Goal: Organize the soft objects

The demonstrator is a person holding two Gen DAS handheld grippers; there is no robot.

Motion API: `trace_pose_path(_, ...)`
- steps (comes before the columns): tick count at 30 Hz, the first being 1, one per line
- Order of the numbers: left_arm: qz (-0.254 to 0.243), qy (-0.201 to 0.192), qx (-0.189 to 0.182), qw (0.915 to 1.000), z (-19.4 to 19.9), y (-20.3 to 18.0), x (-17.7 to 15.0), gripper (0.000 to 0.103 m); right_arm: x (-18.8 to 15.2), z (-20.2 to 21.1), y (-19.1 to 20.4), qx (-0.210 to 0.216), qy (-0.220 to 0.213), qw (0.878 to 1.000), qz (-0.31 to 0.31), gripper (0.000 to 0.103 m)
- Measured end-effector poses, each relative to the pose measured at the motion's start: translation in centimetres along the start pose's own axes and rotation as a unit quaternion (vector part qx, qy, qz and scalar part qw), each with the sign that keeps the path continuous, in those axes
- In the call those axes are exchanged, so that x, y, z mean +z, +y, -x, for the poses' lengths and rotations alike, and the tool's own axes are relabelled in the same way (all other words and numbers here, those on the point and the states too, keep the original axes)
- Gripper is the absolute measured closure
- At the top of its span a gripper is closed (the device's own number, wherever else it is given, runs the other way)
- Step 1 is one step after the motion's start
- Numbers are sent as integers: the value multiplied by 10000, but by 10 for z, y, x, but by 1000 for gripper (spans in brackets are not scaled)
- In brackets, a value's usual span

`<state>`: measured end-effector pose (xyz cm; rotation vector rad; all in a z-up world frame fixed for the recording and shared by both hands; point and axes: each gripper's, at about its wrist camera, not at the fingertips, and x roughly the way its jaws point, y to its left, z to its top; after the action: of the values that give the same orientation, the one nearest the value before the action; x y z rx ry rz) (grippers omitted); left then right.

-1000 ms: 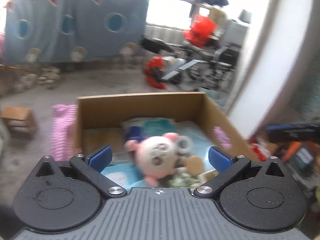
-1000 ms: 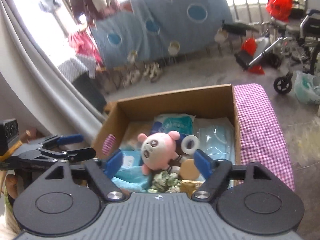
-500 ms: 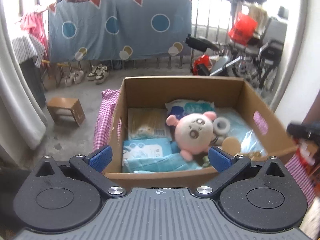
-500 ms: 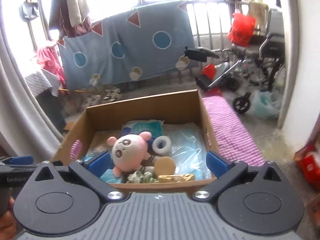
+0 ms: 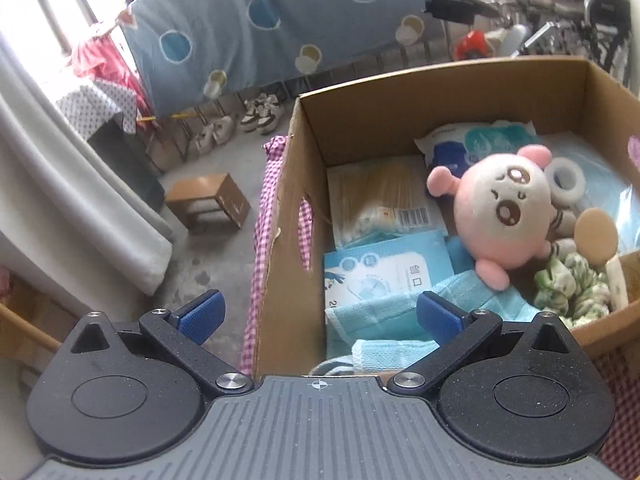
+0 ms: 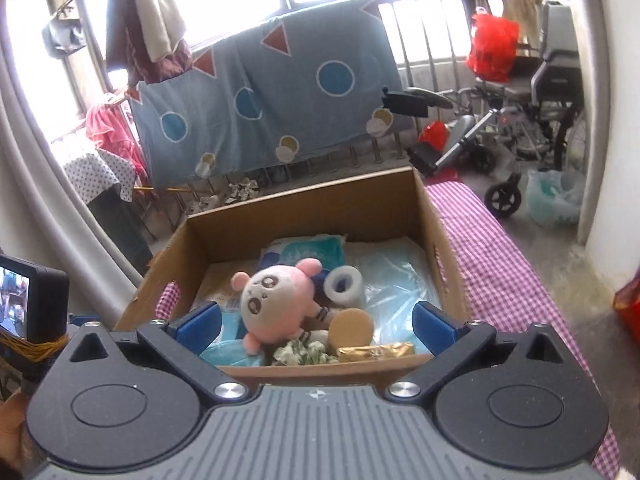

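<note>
Almost no legible writing in either view.
In the left wrist view, the flat light-blue packet lying in the cardboard box shows a "2" at its lower left edge, cut off by the cloth over it; its other print is too small to read. The clear cotton swab pack beside it carries a barcode label whose digits cannot be made out. The white and teal pouch at the back has printing, blurred beyond reading.
</note>
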<state>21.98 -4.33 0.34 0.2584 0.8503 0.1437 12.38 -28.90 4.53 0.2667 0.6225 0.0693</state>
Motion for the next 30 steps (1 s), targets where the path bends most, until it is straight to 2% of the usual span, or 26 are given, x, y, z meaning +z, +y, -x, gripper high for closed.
trace_pose_path(6,790,407,-512,9947,-2,20,-12,0,-3,2,-20,-34,56,9997,-254,0)
trace_pose_path(11,845,477,-830,9918,9,19,-18,1,-2,-3,-26,-7,110,9995,-288,0)
trace_pose_path(13,720,252,-785,9940,17,16,-21,1,-1,-4,-25,13,107,9996,-270,0)
trace_pose_path(16,516,-270,-384,9976,37,11,-24,1,0,-3,-19,96,55,9998,-154,0)
trace_pose_path(20,501,-826,-284,9949,70,16,-27,0,-1,4,-3,115,-63,9998,149,0)
trace_pose_path(23,603,-910,-574,9924,85,22,-26,0,-5,10,14,68,-135,9991,400,0)
trace_pose_path(26,765,-709,-922,9903,89,23,-26,0,-10,14,31,22,-135,9977,661,0)
trace_pose_path(30,986,-548,-1028,9883,88,14,-30,0,-17,11,49,-258,-11,9941,1057,0)
